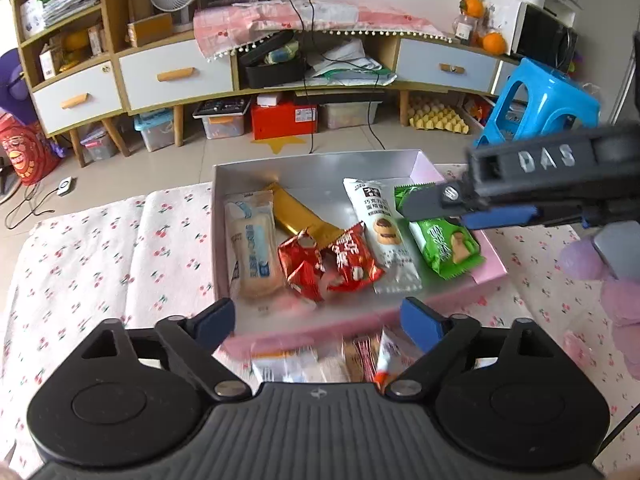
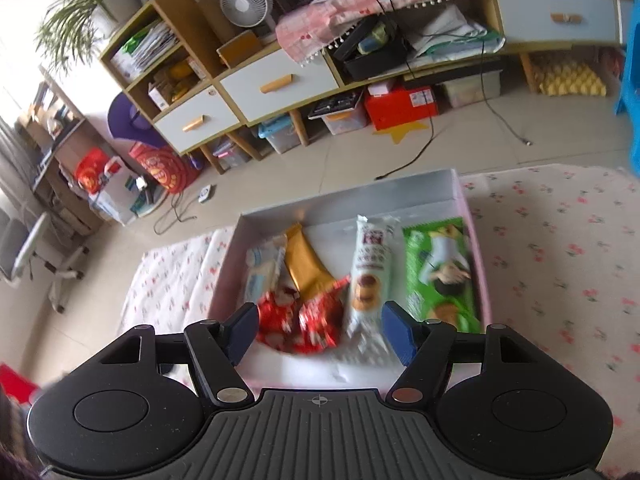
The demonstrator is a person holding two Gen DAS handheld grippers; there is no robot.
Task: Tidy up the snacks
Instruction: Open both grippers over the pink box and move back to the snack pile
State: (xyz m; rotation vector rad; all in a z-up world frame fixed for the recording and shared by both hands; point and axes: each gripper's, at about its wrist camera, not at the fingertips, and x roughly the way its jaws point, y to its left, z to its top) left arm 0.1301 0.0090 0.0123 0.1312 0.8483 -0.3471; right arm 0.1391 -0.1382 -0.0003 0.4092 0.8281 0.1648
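Observation:
A pink box with a white inside holds several snacks: a pale blue-white pack, a gold bar, two red packs, a white cookie pack and a green pack. My left gripper is open and empty above the box's near wall. Several loose snacks lie blurred on the cloth under it. My right gripper reaches in from the right over the green pack. In the right wrist view it is open and empty above the red packs and cookie pack.
The box stands on a cherry-print cloth. A blue plastic stool stands behind the box on the right. A long cabinet with drawers runs along the far wall, with storage boxes and cables on the floor.

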